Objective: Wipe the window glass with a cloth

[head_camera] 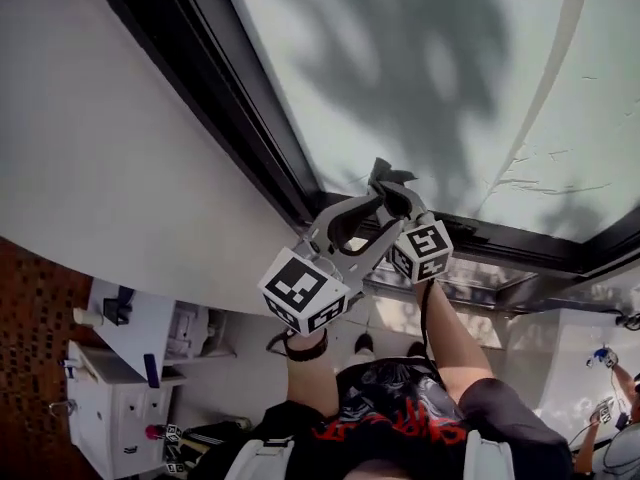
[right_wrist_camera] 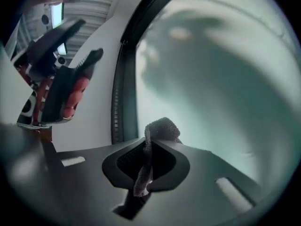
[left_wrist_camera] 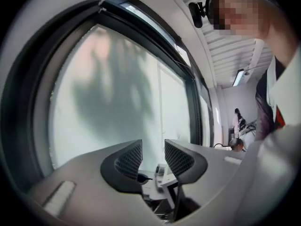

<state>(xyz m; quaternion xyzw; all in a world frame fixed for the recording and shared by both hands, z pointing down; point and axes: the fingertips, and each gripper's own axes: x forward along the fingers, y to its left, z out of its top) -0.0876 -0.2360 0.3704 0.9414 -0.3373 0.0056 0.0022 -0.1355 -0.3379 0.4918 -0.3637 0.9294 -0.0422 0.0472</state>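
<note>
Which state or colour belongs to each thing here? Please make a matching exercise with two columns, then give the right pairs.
Things:
1. left claw
2. right claw
3. cloth
4. window frame

States or colours:
A. black, beside the glass
B. grey, sticking out between two jaws
C. open, nothing between the jaws
D. shut on the cloth

Pairs: 1-C, 2-D, 3-B, 4-A

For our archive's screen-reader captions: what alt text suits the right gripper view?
The right gripper is shut on a grey cloth, whose bunched end pokes up before the frosted window glass. A dark window frame stands at left.
</note>
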